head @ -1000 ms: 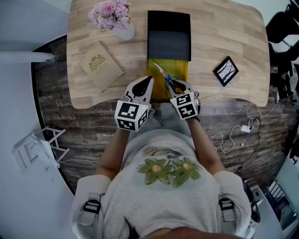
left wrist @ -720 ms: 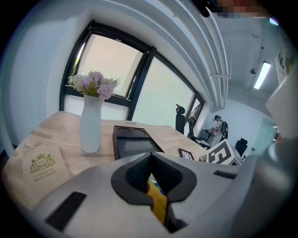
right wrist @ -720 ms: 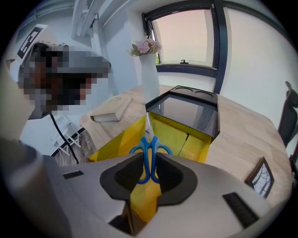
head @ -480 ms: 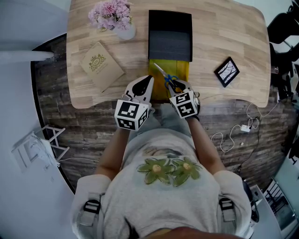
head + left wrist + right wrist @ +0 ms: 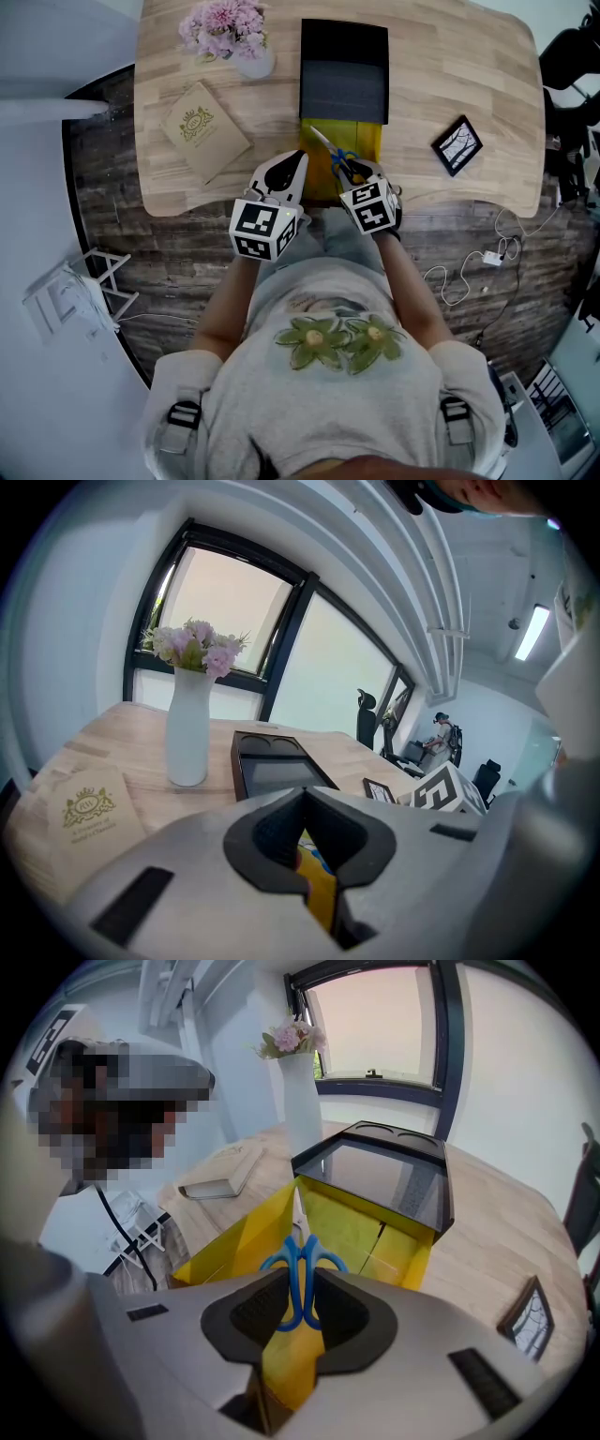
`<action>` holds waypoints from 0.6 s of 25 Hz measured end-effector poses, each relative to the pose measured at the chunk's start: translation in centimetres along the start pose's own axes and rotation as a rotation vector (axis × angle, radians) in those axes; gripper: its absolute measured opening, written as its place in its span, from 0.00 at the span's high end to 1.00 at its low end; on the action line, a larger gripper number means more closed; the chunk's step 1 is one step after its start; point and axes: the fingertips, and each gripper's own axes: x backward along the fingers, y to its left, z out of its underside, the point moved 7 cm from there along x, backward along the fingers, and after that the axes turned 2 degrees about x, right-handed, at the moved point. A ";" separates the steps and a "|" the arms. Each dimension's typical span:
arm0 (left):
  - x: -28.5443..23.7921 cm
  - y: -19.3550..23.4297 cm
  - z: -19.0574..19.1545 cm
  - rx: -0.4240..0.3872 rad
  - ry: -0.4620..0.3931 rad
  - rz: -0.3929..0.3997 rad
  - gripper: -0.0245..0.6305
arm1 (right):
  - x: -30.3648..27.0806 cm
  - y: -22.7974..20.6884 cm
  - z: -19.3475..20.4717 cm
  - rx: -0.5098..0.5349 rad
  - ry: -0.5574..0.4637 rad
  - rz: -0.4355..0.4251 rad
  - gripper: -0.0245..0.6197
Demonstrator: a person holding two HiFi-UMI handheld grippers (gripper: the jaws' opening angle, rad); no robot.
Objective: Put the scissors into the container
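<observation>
Currently the right gripper [image 5: 352,170] [image 5: 302,1277] is pinching the blue-handled scissors [image 5: 336,157] [image 5: 295,1283] by the handles. In the right gripper view the two handle loops stand just past the pads, and the blades point forward over the yellow box [image 5: 362,141] [image 5: 356,1227]. That box is open at the top and sits at the near edge of the wooden table [image 5: 450,56], directly in front of the person. In the head view the scissors lie slantwise above its inside, blades angled toward the far left; whether they touch the box I cannot tell.

Just behind the yellow box, touching its far side, stands a black container [image 5: 344,89] [image 5: 384,1171] [image 5: 277,775] with a dark glossy inner face.

The left gripper [image 5: 298,157] [image 5: 302,794] hangs just beside the box's left wall. Its tips are pressed together with nothing between them, and a strip of yellow shows through the hollow behind the tips.

On the table's left part a tan booklet [image 5: 202,131] [image 5: 89,808] [image 5: 220,1180] with a gold crest lies flat. Beyond it is a white vase [image 5: 251,64] [image 5: 187,733] of pink flowers, upright. A small black picture frame [image 5: 457,143] [image 5: 530,1321] lies to the right, well apart from the box.
</observation>
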 end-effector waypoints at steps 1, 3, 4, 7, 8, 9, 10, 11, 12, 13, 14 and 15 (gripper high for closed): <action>0.0 0.0 0.0 0.001 0.000 -0.001 0.95 | 0.0 0.0 0.0 0.002 0.004 0.000 0.83; 0.0 0.1 0.0 0.002 0.001 -0.003 0.95 | -0.1 -0.1 0.0 0.004 0.010 -0.001 0.83; 0.0 0.1 0.0 0.003 0.002 -0.004 0.95 | -0.1 -0.1 0.0 0.005 0.012 -0.002 0.83; -0.1 0.1 0.0 0.003 0.005 -0.004 0.95 | -0.3 -0.2 -0.1 0.008 0.013 -0.004 0.83; -0.1 0.1 0.0 0.002 0.007 -0.004 0.95 | -0.4 -0.2 -0.1 0.009 0.015 -0.004 0.83; -0.1 0.2 0.0 0.002 0.008 -0.003 0.95 | -0.5 -0.2 -0.1 0.010 0.019 -0.004 0.83; -0.1 0.2 0.0 0.003 0.010 -0.003 0.95 | -0.6 -0.2 0.0 0.011 0.022 -0.005 0.83; -0.2 0.2 0.0 0.003 0.011 -0.003 0.95 | -0.6 -0.2 0.0 0.011 0.026 -0.005 0.83; -0.2 0.2 0.0 0.003 0.012 -0.003 0.95 | -0.7 -0.2 0.0 0.012 0.029 -0.006 0.83; -0.2 0.2 0.0 0.004 0.013 -0.003 0.95 | -0.8 -0.2 0.0 0.012 0.032 -0.008 0.83; -0.2 0.2 0.0 0.004 0.013 -0.002 0.95 | -0.8 -0.2 0.0 0.012 0.036 -0.010 0.83; -0.3 0.2 0.0 0.005 0.013 -0.002 0.95 | -0.9 -0.3 0.0 0.012 0.040 -0.011 0.83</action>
